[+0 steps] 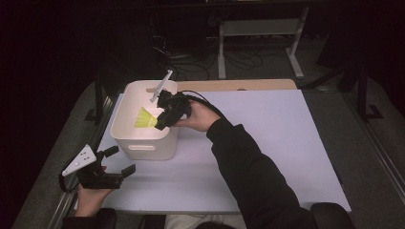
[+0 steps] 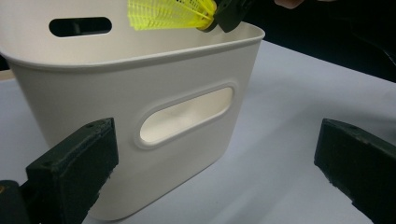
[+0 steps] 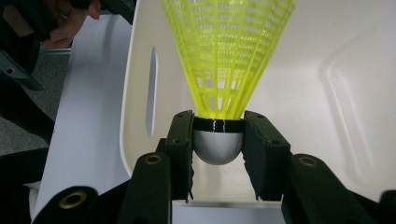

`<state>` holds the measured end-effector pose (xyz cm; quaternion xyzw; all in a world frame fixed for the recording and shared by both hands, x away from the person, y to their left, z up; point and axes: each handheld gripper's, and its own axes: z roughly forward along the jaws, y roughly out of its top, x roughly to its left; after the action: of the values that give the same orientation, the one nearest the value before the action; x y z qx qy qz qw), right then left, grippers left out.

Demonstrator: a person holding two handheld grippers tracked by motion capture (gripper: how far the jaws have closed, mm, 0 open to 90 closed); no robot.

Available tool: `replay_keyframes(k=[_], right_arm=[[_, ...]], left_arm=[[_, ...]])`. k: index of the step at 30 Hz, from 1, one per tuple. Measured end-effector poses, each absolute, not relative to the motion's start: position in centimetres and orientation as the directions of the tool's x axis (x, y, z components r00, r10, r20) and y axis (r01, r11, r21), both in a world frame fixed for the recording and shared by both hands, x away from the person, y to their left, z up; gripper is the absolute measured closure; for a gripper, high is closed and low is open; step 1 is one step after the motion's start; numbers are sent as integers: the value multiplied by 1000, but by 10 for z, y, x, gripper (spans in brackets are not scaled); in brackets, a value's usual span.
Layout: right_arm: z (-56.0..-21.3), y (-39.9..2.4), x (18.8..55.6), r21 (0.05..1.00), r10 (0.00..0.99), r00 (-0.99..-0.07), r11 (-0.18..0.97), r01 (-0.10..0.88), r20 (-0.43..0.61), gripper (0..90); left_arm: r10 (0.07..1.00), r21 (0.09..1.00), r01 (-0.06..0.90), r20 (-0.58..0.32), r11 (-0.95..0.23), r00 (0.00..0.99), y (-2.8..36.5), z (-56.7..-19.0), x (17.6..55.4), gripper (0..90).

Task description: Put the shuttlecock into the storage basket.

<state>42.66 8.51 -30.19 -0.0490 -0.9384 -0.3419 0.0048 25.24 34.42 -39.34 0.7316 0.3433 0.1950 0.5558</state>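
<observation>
A: Your right gripper (image 1: 160, 123) is clamped on the yellow shuttlecock (image 1: 144, 118), jaws pinching its white cork base (image 3: 217, 147) from both sides.

B: And it hangs over the open white bin (image 1: 129, 138), skirt pointing into the bin, cork near the rim on your side.

A: Your left gripper (image 1: 119, 161) sits low on the bench (image 1: 267, 143), just beside the bin's front wall.

B: Its jaws stand wide apart, holding nothing, aimed at the handle slot (image 2: 187, 115).

A dim room: grey floor (image 1: 367, 143), a white frame (image 1: 260, 28) behind the table (image 1: 267, 143), perhaps tangled cables (image 1: 191, 62).
</observation>
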Motion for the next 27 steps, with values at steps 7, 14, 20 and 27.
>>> replay_keyframes(k=[7,14,20,27], right_arm=[[-307,89,427,630,80,-996,772,91,45,630],[-314,94,427,620,77,-995,778,98,61,630],[-318,97,429,616,77,-994,780,109,78,625],[-314,92,432,637,102,-989,757,146,105,458]], left_arm=[[719,947,285,-96,-147,688,344,-393,252,0],[719,947,286,-97,-146,688,344,-393,252,0],[720,947,285,-96,-146,687,345,-393,252,0],[720,947,285,-97,-145,687,345,-393,252,0]])
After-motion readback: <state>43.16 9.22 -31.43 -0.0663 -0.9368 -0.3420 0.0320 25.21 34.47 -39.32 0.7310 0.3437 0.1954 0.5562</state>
